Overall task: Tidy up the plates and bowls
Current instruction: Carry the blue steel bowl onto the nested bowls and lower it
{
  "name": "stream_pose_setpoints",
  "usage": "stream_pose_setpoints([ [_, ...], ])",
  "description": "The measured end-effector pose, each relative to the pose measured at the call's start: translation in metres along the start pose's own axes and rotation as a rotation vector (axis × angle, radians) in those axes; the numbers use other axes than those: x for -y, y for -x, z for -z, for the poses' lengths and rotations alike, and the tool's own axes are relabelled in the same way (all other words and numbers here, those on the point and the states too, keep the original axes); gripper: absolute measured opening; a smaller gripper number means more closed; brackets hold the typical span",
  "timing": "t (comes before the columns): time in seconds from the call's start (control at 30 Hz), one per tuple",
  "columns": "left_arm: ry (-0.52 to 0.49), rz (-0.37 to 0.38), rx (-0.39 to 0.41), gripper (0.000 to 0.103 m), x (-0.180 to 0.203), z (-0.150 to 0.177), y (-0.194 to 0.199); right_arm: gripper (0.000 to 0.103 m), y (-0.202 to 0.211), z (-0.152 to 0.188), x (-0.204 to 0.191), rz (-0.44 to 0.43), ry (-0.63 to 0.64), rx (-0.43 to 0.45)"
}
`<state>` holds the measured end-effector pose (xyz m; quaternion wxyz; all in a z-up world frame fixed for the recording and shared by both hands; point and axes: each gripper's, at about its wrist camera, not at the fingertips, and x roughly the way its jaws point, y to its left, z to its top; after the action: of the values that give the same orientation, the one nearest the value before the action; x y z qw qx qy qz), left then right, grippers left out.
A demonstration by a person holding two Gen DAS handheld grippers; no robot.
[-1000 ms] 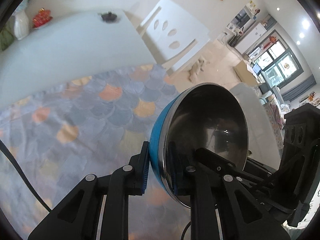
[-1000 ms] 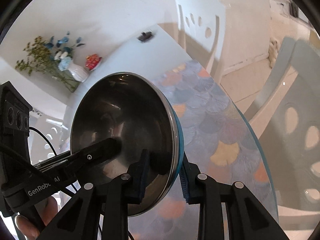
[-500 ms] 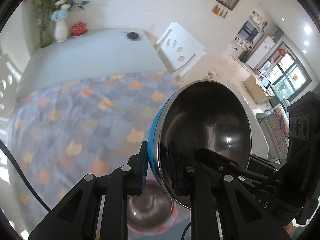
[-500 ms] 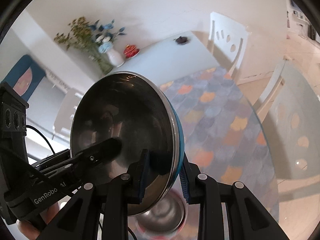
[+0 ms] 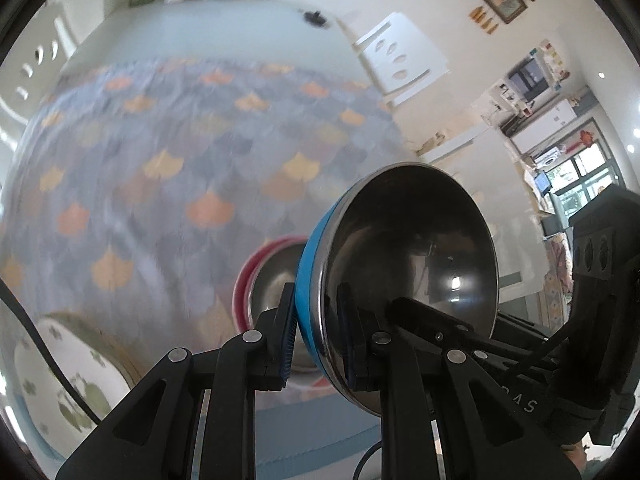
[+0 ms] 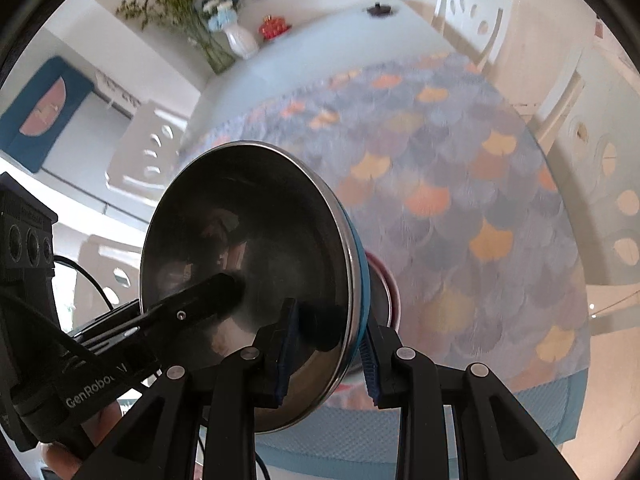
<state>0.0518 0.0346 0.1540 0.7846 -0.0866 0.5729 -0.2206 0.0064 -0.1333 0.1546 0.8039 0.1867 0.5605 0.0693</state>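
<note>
A blue bowl (image 5: 408, 264) with a steel inside hangs tilted on edge above the table, carried by both grippers. My left gripper (image 5: 318, 340) is shut on one side of its rim, one pad outside on the blue wall and one inside. On the opposite side of the rim my right gripper (image 6: 326, 354) is shut on the same blue bowl (image 6: 256, 248). Each view shows the other gripper's finger reaching into the bowl. Just beyond it, a red bowl (image 5: 272, 276) with a steel inside stands on the cloth, partly hidden, and the red bowl (image 6: 386, 284) peeks out in the right wrist view too.
A white plate (image 5: 68, 368) with green leaves lies near the table's front left edge. The scale-patterned cloth (image 6: 460, 200) covers the near half of the table. A vase of flowers (image 6: 240, 40) and a red dish (image 6: 274, 26) stand at the far end. White chairs (image 5: 400, 56) surround the table.
Both grippers have carried the blue bowl back across the table. The red bowl came into view below it, then the leaf-patterned plate at the left.
</note>
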Motion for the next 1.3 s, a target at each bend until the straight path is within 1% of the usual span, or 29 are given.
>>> stream_pose_setpoints([
  [0.07, 0.005, -0.021, -0.016, 0.015, -0.005, 0.007, -0.010, 0.028, -0.010, 0.004, 0.001, 0.009, 0.003, -0.026],
  [0.2, 0.019, -0.033, -0.046, 0.015, -0.012, 0.018, -0.024, 0.029, -0.029, 0.011, 0.005, 0.029, 0.006, -0.064],
  [0.33, 0.022, -0.041, -0.070, 0.015, -0.014, 0.021, -0.034, 0.029, -0.043, 0.016, 0.010, 0.047, 0.002, -0.094],
  [0.5, -0.001, -0.066, -0.090, 0.015, -0.011, 0.022, -0.044, 0.029, -0.054, 0.018, 0.015, 0.065, -0.007, -0.122],
  [0.67, 0.014, -0.056, -0.103, 0.021, -0.014, 0.020, -0.047, 0.029, -0.063, 0.018, 0.025, 0.049, -0.047, -0.158],
  [0.73, 0.012, -0.065, -0.100, 0.024, -0.015, 0.019, -0.047, 0.029, -0.062, 0.018, 0.028, 0.044, -0.059, -0.154],
  [0.9, 0.020, -0.059, -0.099, 0.024, -0.018, 0.019, -0.046, 0.029, -0.062, 0.018, 0.027, 0.048, -0.049, -0.151],
  [1.17, 0.008, -0.080, -0.081, 0.024, -0.015, 0.016, -0.045, 0.029, -0.059, 0.021, 0.022, 0.057, -0.033, -0.143],
  [1.27, 0.018, -0.064, -0.089, 0.024, -0.019, 0.014, -0.047, 0.029, -0.057, 0.021, 0.019, 0.064, -0.019, -0.134],
  [1.3, 0.038, -0.056, -0.089, 0.026, -0.022, 0.014, -0.046, 0.029, -0.056, 0.020, 0.020, 0.060, -0.019, -0.133],
])
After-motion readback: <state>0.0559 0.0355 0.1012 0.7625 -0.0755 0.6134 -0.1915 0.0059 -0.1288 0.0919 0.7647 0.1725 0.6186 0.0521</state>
